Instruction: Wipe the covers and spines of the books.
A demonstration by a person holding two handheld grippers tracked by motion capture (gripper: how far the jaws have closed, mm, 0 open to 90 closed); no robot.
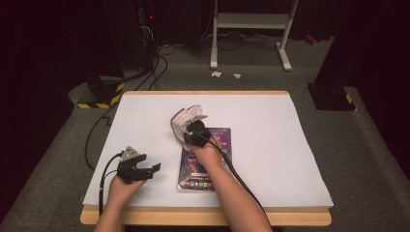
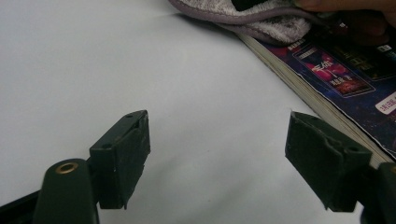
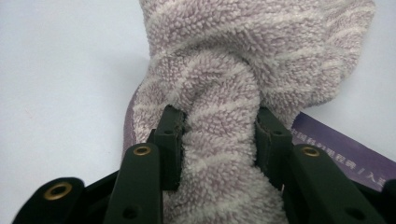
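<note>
High view, nearest edge first: two forearms enter at 6 o'clock. The left gripper (image 1: 147, 170) sits at about 7 o'clock on the white table cover (image 1: 270, 125), near the front edge, resting just above or on the sheet; contact cannot be told. Its jaws stand spread wide with only bare cover between them, as the left gripper view confirms (image 2: 217, 158). Its cable trails back over the front edge.

At 3 o'clock of the left gripper, just beside it but apart, lies a magazine (image 1: 205, 171) with a dark purple cover, flat on the sheet and long axis running 6 to 12. In the left gripper view its page edge and cover (image 2: 345, 84) run from 4 o'clock up to 1 o'clock.

The right forearm lies over the magazine. The right gripper (image 1: 193, 129) is at the magazine's far left corner, near the table centre. Its jaws pinch a bunched fold of a lilac-and-white striped terry towel (image 3: 224, 140); right gripper (image 3: 218, 140) pads press into the pile from both sides.

The towel (image 1: 183, 121) spreads toward 11 o'clock from the gripper, partly on the magazine corner, partly on the sheet; towel (image 2: 261, 18) edge overlaps the magazine.

Farthest, at 12 o'clock: grey floor, a white frame stand (image 1: 251, 29).
</note>
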